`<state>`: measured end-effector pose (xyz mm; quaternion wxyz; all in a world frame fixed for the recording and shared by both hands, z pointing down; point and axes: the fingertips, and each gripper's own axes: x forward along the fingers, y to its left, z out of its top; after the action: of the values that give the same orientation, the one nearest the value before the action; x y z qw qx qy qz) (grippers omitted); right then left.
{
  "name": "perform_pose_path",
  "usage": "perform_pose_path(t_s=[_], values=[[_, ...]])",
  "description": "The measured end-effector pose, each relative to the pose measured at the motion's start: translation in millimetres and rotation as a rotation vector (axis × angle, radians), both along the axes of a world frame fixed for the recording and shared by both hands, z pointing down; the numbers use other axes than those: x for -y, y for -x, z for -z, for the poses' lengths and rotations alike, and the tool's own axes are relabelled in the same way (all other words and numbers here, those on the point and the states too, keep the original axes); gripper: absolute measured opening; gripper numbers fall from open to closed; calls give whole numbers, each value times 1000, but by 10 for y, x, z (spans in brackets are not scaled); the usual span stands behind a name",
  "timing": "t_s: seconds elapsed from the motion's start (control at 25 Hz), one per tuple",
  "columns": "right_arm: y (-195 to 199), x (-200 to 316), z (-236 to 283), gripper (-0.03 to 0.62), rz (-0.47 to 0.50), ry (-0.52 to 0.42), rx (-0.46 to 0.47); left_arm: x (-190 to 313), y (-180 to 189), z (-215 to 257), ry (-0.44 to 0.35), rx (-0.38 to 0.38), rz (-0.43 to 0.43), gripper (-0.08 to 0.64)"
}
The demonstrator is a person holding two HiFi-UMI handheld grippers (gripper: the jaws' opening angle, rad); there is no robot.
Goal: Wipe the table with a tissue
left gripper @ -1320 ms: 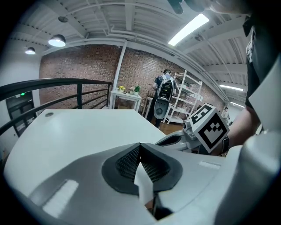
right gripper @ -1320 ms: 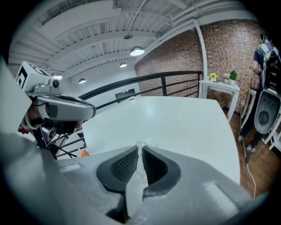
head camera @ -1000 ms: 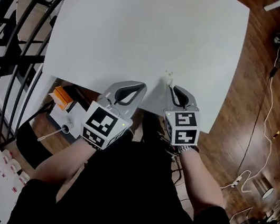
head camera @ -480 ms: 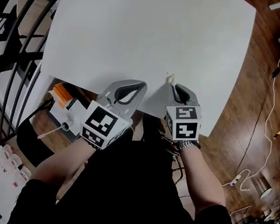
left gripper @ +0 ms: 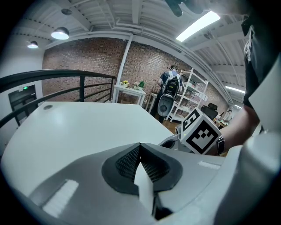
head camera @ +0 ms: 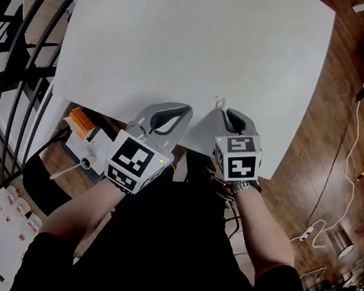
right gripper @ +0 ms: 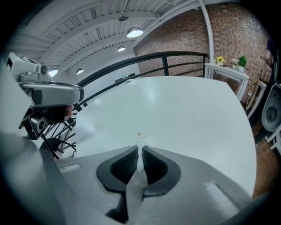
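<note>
1. Right gripper view: the right gripper (right gripper: 140, 151) has its jaws pressed together on a white tissue (right gripper: 140, 143), a small tuft poking past the tips.
2. The tissue is over the white surface (right gripper: 175, 110), near its front edge.
3. The left gripper (left gripper: 140, 147) has its jaws closed and sits just beside the right gripper.

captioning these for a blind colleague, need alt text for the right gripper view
The right gripper is shut on a thin white tissue, whose tip pokes out past the jaws over a white table. The left gripper shows at the left edge, with a black railing and a brick wall beyond.
</note>
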<state>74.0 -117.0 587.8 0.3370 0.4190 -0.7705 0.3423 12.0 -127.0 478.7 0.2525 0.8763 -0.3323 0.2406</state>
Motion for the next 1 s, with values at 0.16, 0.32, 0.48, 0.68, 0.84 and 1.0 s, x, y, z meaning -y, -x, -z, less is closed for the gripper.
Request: perform_pose_path(t_s=[0.16, 0.32, 0.48, 0.68, 0.84, 1.0], values=[[5, 20, -12, 17, 3, 5, 8, 12, -10, -30, -11, 2, -6, 12], [-12, 53, -20, 17, -1, 9, 19, 40, -50, -43, 1, -2, -2, 12], [-11, 97, -23, 17, 4, 2, 17, 85, -31, -50, -13, 4, -3, 12], [-6, 143, -5, 17, 6, 10, 23, 132, -35, -39, -9, 9, 2, 12], [7, 184, -3, 17, 10, 8, 23, 160, -24, -37, -9, 8, 7, 12], [6, 213, 4, 17, 21, 3, 18, 172, -26, -27, -14, 17, 11, 12]])
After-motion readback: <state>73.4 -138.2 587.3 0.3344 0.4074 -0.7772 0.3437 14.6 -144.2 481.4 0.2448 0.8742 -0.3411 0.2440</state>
